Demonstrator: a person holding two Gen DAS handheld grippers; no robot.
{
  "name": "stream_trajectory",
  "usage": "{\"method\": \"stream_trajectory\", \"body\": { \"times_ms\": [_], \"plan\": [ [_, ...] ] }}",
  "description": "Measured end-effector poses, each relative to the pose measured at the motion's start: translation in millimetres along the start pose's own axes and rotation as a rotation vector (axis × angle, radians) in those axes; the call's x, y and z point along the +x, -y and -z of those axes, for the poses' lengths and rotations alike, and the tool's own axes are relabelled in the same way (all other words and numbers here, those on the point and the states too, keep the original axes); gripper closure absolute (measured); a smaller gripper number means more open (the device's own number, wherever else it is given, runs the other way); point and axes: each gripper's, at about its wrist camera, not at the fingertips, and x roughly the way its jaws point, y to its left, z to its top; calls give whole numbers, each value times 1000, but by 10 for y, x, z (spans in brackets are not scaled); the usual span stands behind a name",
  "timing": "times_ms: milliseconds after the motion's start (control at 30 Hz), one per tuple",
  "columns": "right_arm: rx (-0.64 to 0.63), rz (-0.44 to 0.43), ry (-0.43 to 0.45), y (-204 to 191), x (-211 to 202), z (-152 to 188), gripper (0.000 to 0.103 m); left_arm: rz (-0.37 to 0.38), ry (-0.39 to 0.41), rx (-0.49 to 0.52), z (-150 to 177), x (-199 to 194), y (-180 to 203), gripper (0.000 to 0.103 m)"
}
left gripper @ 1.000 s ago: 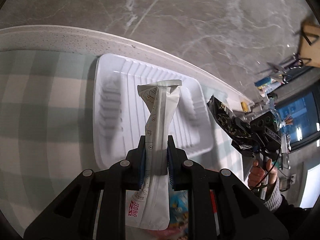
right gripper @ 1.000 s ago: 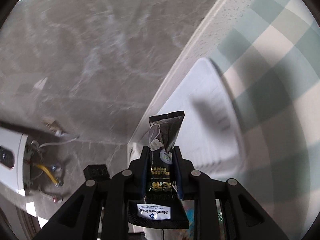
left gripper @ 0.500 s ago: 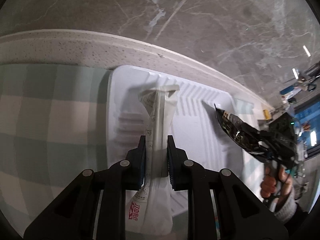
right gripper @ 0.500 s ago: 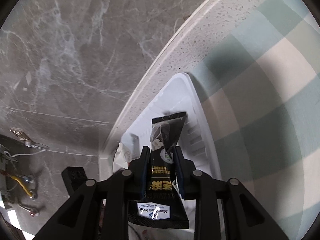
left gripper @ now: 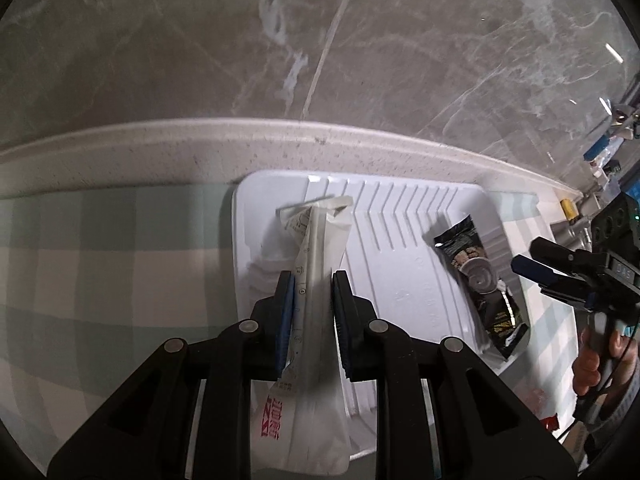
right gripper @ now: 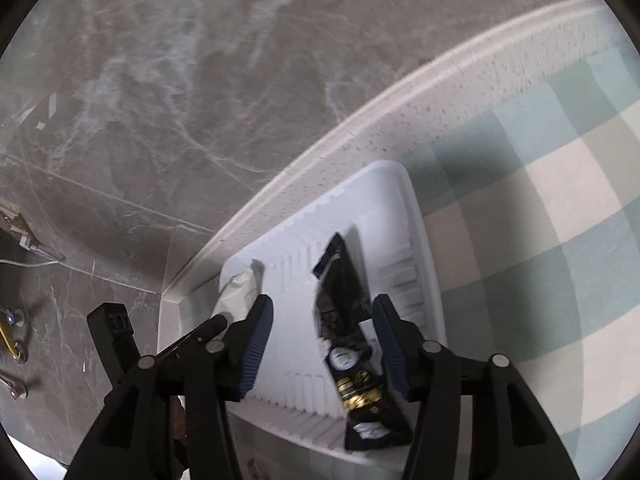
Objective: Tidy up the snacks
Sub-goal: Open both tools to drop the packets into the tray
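Observation:
A white ribbed tray (left gripper: 404, 240) lies on the checked cloth by the table's far edge; it also shows in the right wrist view (right gripper: 400, 216). My left gripper (left gripper: 312, 296) is shut on a white snack packet (left gripper: 318, 264), held over the tray's left part. A black snack packet (left gripper: 476, 276) lies in the tray's right side. In the right wrist view my right gripper (right gripper: 324, 320) is open with the black packet (right gripper: 344, 312) lying loose in the tray between its fingers. The white packet (right gripper: 238, 290) shows at the tray's left.
A pale speckled table rim (left gripper: 200, 152) runs behind the tray, with grey marble floor (left gripper: 320, 40) beyond. The green and white checked cloth (left gripper: 100, 260) spreads left of the tray. Cluttered equipment (left gripper: 612, 148) sits far right.
My right gripper opened and let go of the black packet, which now lies in the tray. My left gripper moved forward over the tray with the white packet still held.

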Motion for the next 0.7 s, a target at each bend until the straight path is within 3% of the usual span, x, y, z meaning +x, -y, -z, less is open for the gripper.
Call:
{"method": "stream_trajectory", "body": {
  "times_ms": [333, 467, 700],
  "plan": [
    [-60, -75, 40, -317, -580, 257, 40, -60, 108, 46, 256, -751, 119, 85],
    [-110, -79, 68, -452, -892, 472, 39, -71, 122, 77, 553, -1110, 216, 85],
    [-213, -40, 110, -529, -1441, 966, 35, -49, 74, 117, 1233, -1444, 427, 85]
  ]
}}
